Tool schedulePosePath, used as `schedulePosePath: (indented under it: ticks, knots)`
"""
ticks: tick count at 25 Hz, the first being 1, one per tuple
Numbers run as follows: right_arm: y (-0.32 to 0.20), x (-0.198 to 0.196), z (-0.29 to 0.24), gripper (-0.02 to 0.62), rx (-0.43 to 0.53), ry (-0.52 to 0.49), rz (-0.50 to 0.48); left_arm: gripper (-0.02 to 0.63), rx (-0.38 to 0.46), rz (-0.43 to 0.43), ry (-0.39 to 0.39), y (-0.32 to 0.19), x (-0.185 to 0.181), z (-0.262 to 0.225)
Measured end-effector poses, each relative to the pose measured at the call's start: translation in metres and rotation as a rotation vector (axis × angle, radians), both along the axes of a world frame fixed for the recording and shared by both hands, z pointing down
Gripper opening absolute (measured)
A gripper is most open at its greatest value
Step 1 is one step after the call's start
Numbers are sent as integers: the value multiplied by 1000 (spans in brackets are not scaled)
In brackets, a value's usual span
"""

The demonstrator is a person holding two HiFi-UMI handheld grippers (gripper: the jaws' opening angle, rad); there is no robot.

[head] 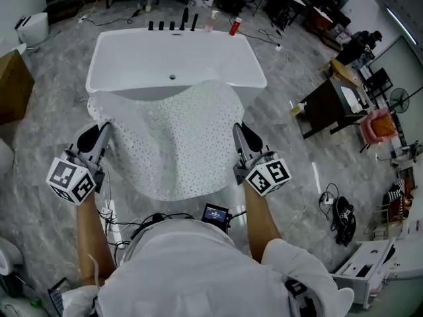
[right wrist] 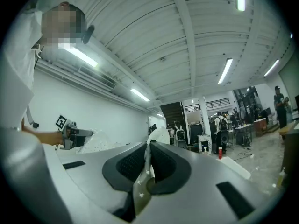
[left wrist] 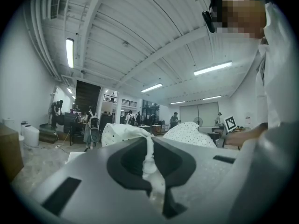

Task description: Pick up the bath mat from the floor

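In the head view a white bath mat (head: pixel 175 137) dotted with small holes hangs in the air between both grippers, in front of the white bathtub (head: pixel 119 51). Its far edge lies over the tub's near rim. My left gripper (head: pixel 104 128) is shut on the mat's left edge, my right gripper (head: pixel 236 129) on its right edge. In the left gripper view a pinched fold of the mat (left wrist: pixel 148 160) runs between the closed jaws. The right gripper view shows the mat (right wrist: pixel 145 174) squeezed between its black pads (right wrist: pixel 166 164) the same way.
Black taps (head: pixel 173 24) and a red bottle (head: pixel 234 26) stand at the tub's far rim. A dark table (head: pixel 324 107) stands to the right, a cardboard box (head: pixel 13 84) at the left. Cables (head: pixel 109 213) lie on the marble floor near the person's feet.
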State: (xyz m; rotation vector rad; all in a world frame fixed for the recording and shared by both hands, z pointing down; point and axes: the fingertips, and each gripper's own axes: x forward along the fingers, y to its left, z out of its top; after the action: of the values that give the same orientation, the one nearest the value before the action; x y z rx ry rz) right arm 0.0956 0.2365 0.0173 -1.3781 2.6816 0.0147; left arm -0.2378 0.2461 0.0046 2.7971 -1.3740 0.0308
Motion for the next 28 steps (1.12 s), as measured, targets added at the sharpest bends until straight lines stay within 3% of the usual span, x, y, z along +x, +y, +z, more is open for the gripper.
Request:
schedulePosePath:
  ticks: [6, 10, 14, 22, 28]
  knots:
    - [19, 17, -15, 43, 53, -16, -9, 32, 45, 3, -4, 11, 19, -28]
    - [34, 60, -4, 43, 37, -17, 5, 32, 26, 7, -30, 28, 63, -23]
    - [46, 79, 0, 44, 22, -44, 9, 32, -1, 18, -28, 40, 84, -22]
    - [47, 96, 15, 43, 7, -48, 2, 32, -29, -28, 37, 54, 91, -1]
    - [52, 106, 39, 43, -34, -38, -10, 32, -77, -50, 11, 55, 109, 25]
